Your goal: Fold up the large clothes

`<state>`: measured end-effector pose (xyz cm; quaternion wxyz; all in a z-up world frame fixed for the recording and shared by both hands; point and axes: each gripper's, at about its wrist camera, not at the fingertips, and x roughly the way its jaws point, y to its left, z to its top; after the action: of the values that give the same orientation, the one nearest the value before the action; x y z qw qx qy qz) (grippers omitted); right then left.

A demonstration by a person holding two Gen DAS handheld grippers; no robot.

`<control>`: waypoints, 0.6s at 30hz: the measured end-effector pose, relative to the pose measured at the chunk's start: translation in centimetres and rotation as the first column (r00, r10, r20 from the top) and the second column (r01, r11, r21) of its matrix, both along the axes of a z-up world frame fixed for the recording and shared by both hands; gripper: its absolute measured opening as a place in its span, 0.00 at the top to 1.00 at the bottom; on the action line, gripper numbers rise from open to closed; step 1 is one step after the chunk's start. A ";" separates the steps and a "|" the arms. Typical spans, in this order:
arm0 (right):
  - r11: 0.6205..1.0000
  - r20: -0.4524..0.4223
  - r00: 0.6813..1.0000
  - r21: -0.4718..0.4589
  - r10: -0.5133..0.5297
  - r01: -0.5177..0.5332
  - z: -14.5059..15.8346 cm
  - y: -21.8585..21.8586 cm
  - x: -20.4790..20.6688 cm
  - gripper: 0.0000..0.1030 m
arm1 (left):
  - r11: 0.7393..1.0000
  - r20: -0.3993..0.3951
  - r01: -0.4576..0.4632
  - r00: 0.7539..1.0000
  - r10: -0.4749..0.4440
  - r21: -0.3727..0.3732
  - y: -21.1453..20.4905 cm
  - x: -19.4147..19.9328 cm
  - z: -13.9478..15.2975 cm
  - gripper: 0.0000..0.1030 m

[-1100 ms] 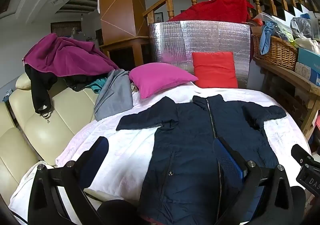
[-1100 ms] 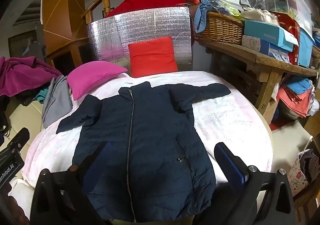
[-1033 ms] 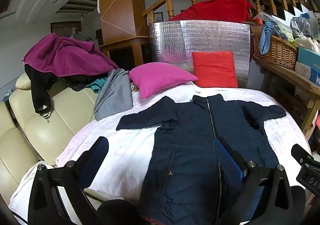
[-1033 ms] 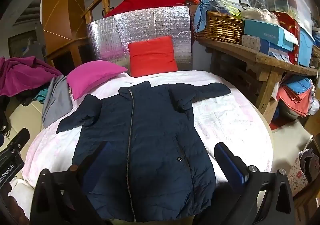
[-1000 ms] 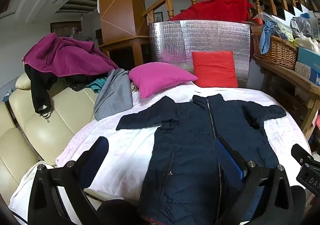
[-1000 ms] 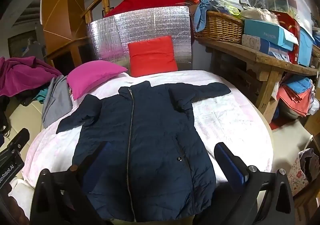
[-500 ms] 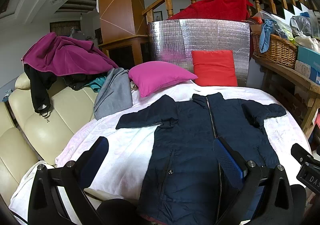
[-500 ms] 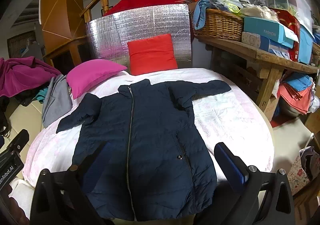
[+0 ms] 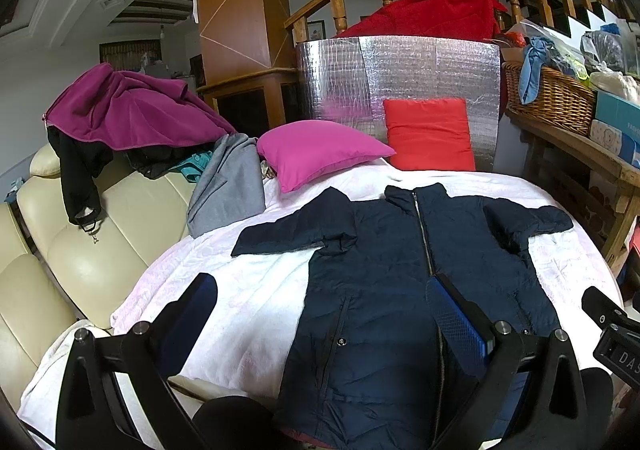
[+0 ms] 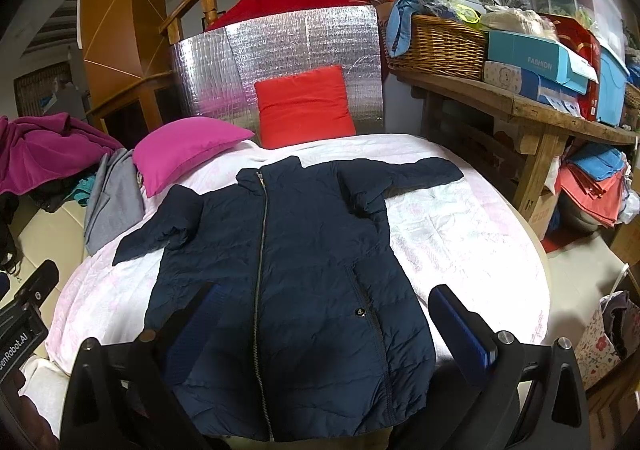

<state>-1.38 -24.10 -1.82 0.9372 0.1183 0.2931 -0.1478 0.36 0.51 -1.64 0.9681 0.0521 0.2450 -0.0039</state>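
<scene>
Jaws wide on both sides: my left gripper hangs at the bottom of its frame with nothing between the pads, its right finger over the zip line of the navy jacket. My right gripper is just as wide and just as empty, low in its own frame above the hem.

The jacket lies face up in the centre of both frames on the white bedspread, zipped, collar toward the top of the picture, one sleeve reaching left and the other right. Nothing is folded yet, as far as I can judge.

My worry is the padding. The shell looks puffy and slick, so a shallow pinch may catch only the top layer and the back will drag behind and bunch. The hem sits at the near edge of the bed, so a careless pull toward me could slide the whole thing off. The pink pillow lies close to the left sleeve and could snag a swing.

At the upper right of the right view, a wicker basket holds a blue cloth and bagged odds and ends; beside it lies a light blue box, contents hidden.
</scene>
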 end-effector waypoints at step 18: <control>1.000 -0.010 1.000 0.002 0.004 -0.004 -0.1 -0.1 0.2 0.00 | 1.000 -0.004 -0.002 1.000 0.002 -0.002 0.1 0.1 -0.3 0.00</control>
<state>-1.17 -24.18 -1.95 0.9359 0.1180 0.2979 -0.1463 0.41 0.63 -1.99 0.9677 0.0507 0.2470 -0.0032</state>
